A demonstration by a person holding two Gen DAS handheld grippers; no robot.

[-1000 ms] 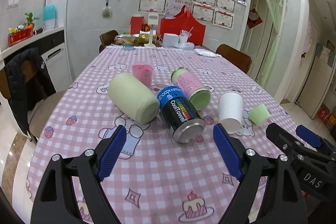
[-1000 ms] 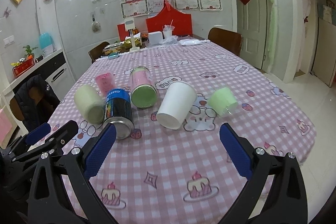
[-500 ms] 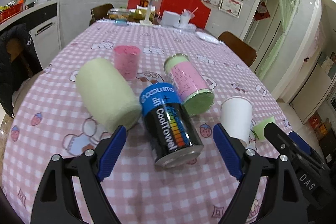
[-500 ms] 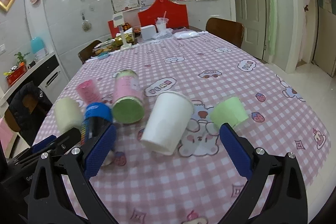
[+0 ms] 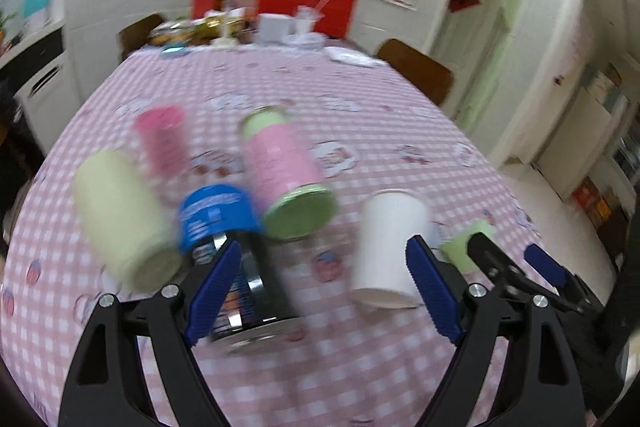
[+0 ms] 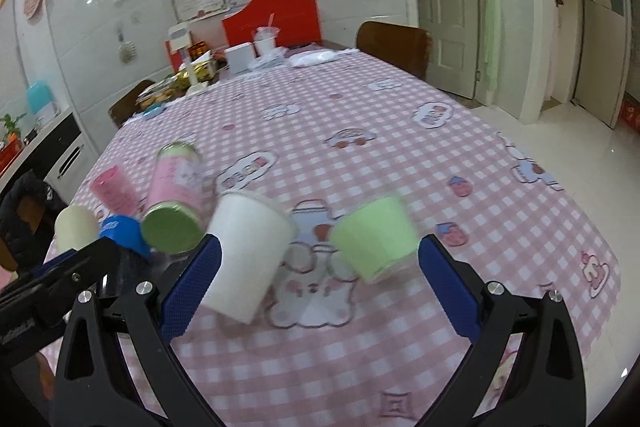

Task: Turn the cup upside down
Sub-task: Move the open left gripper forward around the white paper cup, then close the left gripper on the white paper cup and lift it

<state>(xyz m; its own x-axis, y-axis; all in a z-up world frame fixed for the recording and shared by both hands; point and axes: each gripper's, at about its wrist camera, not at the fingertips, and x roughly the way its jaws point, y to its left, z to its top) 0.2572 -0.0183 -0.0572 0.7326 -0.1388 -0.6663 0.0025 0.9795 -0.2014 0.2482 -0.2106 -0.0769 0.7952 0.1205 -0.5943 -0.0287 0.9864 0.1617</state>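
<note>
A white paper cup [image 6: 248, 251] lies on its side on the pink checked tablecloth; it also shows in the left wrist view [image 5: 390, 247]. A small green cup [image 6: 374, 237] lies on its side just right of it, and shows in the left wrist view [image 5: 466, 245]. My right gripper [image 6: 316, 283] is open and empty, low over the table, with both cups between its fingers' lines. My left gripper [image 5: 320, 291] is open and empty, over a blue-capped black can [image 5: 236, 267].
Left of the cups lie a pink canister with green ends [image 6: 174, 207], a pale yellow roll [image 5: 120, 215] and a pink cup [image 5: 162, 141]. Boxes and dishes [image 6: 240, 57] crowd the table's far end. Brown chairs [image 6: 394, 45] stand at the sides.
Both grippers have moved forward and lower toward the objects, which now look larger. The left view has shifted right and is blurred. Both grippers stay open.
</note>
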